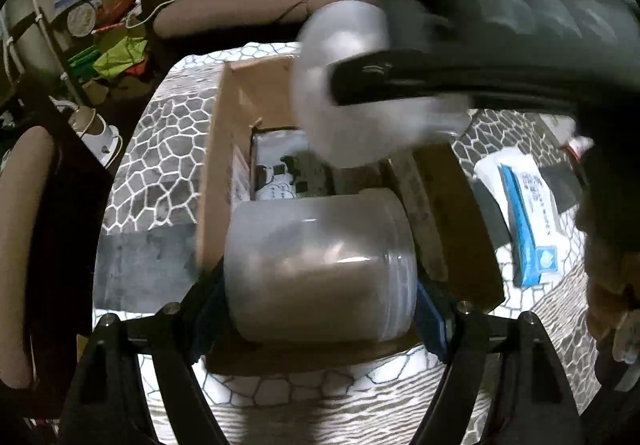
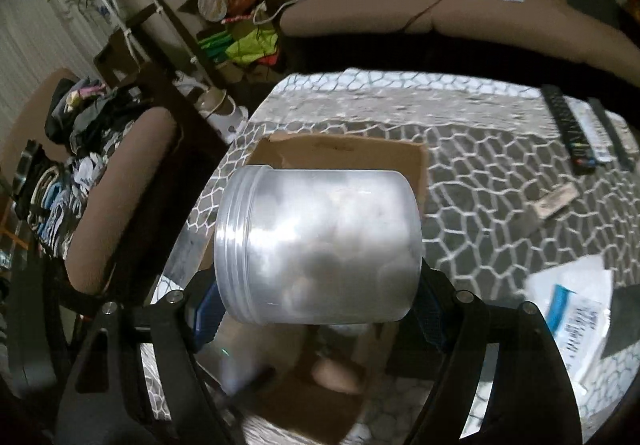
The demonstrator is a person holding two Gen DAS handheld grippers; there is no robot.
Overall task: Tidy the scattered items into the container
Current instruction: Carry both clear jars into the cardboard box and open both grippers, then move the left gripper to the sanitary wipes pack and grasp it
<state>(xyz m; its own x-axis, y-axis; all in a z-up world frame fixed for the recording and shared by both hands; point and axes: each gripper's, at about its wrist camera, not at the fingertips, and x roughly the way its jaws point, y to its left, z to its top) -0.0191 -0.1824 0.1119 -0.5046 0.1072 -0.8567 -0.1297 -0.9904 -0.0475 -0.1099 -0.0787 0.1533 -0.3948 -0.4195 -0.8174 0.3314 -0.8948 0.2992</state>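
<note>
patterned grey-and-white tablecloth [image 1: 160,165] over a table, beige sofa [image 2: 460,5] behind. left gripper [image 1: 320,297] clamped on a frosted jar with brown powder [image 1: 320,269], on its side above the open cardboard box [image 1: 224,149]. right gripper [image 2: 316,305] clamped on a frosted jar of pale balls [image 2: 320,249], also over the box, blurred at 1 o'clock in the left view. blue-and-white carton [image 1: 532,221] lying on the cloth at 3 o'clock of the box. 2 remotes [image 2: 568,133] at 2 o'clock in the right view.

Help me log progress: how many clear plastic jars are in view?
2: one jar clamped in the left gripper over the cardboard box, another jar in the right gripper. Others may be hidden.
</note>
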